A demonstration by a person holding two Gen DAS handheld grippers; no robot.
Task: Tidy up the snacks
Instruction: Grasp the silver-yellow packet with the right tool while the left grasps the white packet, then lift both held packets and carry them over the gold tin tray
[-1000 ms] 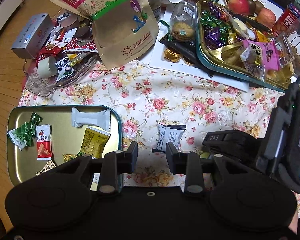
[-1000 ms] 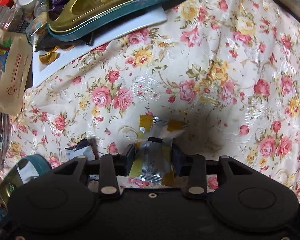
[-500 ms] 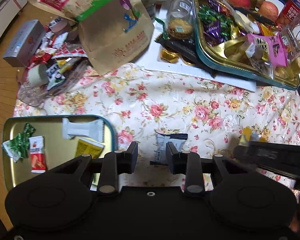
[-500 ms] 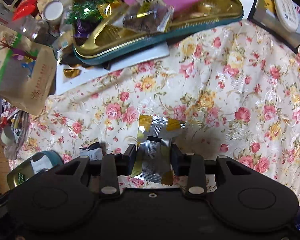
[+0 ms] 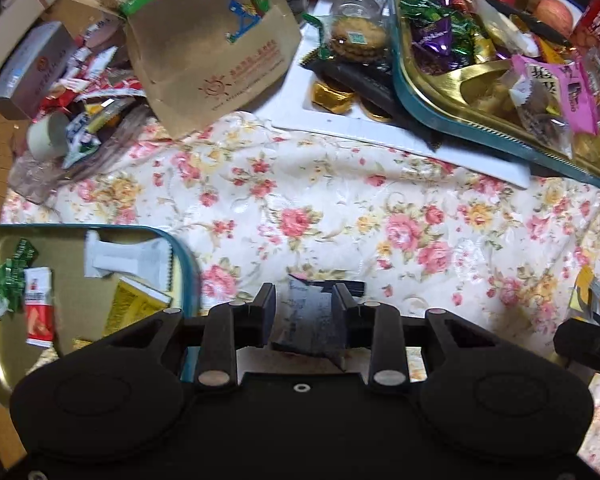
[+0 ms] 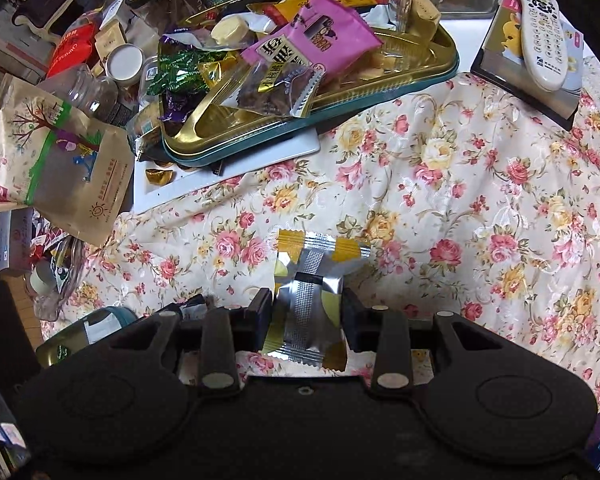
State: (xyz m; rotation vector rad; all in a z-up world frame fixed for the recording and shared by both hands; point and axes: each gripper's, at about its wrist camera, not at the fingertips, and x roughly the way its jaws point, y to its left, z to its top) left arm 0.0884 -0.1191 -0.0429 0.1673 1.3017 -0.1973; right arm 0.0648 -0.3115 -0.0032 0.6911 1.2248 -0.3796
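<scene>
A black-and-white snack packet [image 5: 310,320] lies on the floral cloth between the fingers of my left gripper [image 5: 304,308]. The jaws stand open around it and point steeply down. Just left of it sits a small gold tin tray [image 5: 184,264] with several wrapped snacks inside. My right gripper [image 6: 306,308] is shut on a silver-and-yellow packet [image 6: 312,276] and holds it above the cloth. The same packet [image 5: 592,300] shows at the right edge of the left wrist view. The small tray's corner [image 6: 60,344] shows at lower left of the right wrist view.
A large gold tray [image 6: 380,92] piled with sweets rests on a white board [image 5: 380,132] at the back. A brown paper bag [image 5: 204,52], a biscuit jar [image 5: 358,24] and a clear dish of wrappers [image 5: 72,120] crowd the back left. A remote [image 6: 540,32] lies at back right.
My left gripper has sunk over the black-and-white packet, which now lies between its fingers. My right gripper has risen with the silver-and-yellow packet, so more of the table shows.
</scene>
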